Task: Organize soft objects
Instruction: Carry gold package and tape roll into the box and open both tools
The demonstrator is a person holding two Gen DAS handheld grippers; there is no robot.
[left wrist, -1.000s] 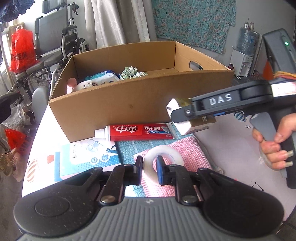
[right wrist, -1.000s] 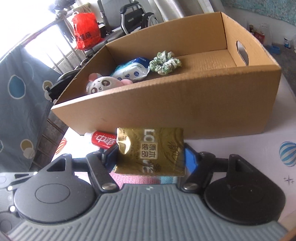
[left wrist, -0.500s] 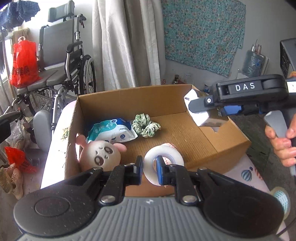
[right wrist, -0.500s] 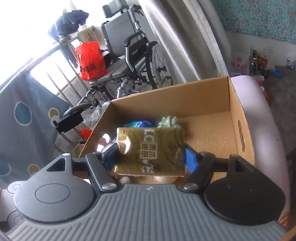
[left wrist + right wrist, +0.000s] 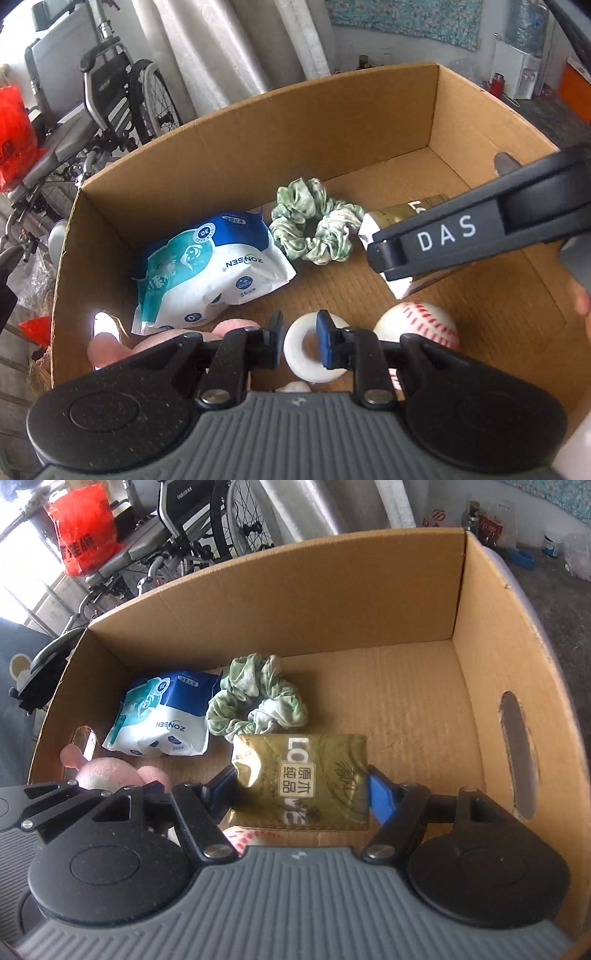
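We hold both loads over the open cardboard box [image 5: 280, 590], and what matters now is which bare patch of floor lies under each. Our right gripper [image 5: 301, 790] pinches a gold tissue pack [image 5: 301, 779] by its two short ends, so its long axis runs across the jaws, level, just on our side of the green scrunchie [image 5: 255, 698]. Ahead and to its right the corrugated floor is bare up to the wall with the handle cutout [image 5: 515, 753], so we judge that the roomier side for setting the pack down. Our left gripper [image 5: 298, 341] pinches a white tape roll [image 5: 308, 349] on edge, one finger through its hole, low at the near side of the box. A baseball [image 5: 417, 325] sits just to its right, a pink plush toy [image 5: 110, 347] to its left, and the wet-wipes pack [image 5: 210, 269] lies beyond on the left. The strip between wipes and baseball looks narrow, so a roll released there may nudge either neighbour.
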